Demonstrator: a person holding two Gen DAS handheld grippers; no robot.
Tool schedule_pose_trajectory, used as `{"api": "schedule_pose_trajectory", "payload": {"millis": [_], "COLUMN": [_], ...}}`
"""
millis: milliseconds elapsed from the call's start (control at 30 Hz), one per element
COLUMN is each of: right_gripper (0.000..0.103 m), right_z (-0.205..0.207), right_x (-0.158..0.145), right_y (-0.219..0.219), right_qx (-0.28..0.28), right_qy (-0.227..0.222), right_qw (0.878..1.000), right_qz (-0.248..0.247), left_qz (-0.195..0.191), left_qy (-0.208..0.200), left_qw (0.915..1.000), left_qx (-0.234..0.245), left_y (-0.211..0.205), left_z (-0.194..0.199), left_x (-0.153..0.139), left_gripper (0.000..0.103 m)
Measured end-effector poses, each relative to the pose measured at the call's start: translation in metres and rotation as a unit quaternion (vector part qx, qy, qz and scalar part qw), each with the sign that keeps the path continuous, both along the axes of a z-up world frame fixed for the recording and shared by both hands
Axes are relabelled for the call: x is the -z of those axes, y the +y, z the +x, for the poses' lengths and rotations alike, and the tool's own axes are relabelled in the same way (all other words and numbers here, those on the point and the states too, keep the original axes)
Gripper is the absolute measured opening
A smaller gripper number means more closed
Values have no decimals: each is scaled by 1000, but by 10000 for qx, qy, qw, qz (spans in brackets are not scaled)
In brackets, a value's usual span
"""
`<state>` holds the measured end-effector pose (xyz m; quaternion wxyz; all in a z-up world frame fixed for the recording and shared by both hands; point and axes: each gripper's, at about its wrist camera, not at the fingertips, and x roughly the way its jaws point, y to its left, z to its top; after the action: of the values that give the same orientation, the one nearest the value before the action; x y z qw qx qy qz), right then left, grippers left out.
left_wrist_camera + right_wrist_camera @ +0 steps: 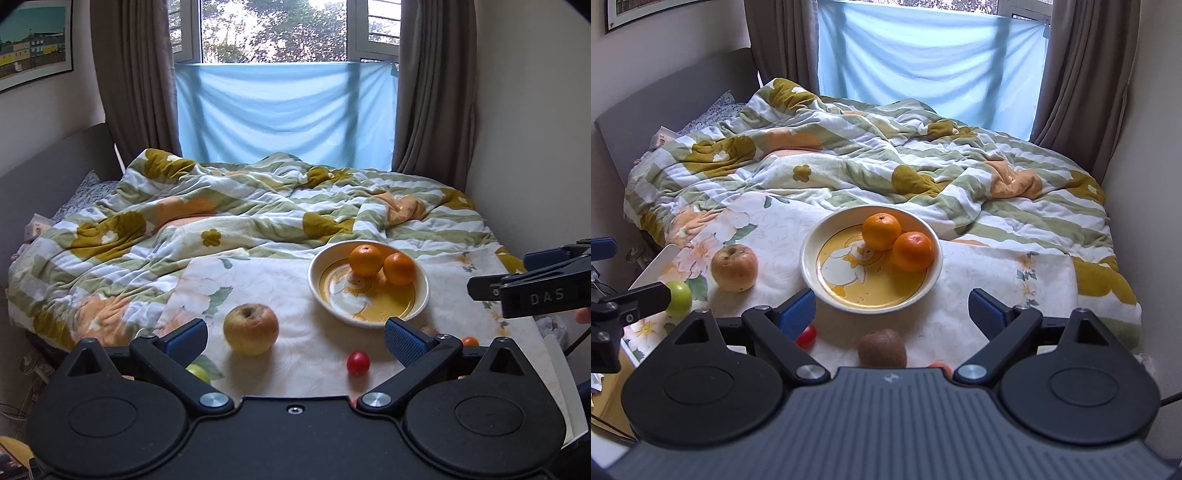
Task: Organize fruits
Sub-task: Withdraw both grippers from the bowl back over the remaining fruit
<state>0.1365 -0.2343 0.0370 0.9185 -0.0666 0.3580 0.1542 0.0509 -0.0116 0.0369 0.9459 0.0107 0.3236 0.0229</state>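
Fuzzy brown kiwi (882, 348) nearest; right gripper (892, 310) and left gripper (295, 339) both spread, empty.

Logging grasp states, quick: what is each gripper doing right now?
Left gripper: open, fingers spread, holding nothing.
Right gripper: open, fingers spread, holding nothing.

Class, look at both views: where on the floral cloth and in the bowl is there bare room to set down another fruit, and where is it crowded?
Free: the front and left of the yellow duck-patterned bowl, away from the two oranges at its back right; the cloth right of the bowl. Crowded: the near edge, with the brown kiwi, red tomato, green apple and yellowish apple.
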Motion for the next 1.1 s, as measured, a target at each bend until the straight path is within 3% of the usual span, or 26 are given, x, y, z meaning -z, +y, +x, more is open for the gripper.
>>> {"api": "schedule_pose_trajectory", "payload": {"millis": [267,800,1000,1100], "right_gripper": [103,103,103,102], "right_z": [-32,-53,-47,-42], "right_x": [8,92,125,138], "right_y": [20,71,91,97], "right_qx": [66,749,880,925], "right_qy": [126,584,781,908], "right_qw": [9999,9952,9927,9913], "right_qz": [79,240,251,238], "left_qz": [277,980,914,835], "left_qy": [37,497,759,851], "left_qw": [9995,9939,9927,9927], "left_qx": [-152,127,189,203], "left_y": [25,82,100,105], "left_z": [-16,12,33,42], "left_x": [19,102,129,136], "left_gripper": [103,103,101,94]}}
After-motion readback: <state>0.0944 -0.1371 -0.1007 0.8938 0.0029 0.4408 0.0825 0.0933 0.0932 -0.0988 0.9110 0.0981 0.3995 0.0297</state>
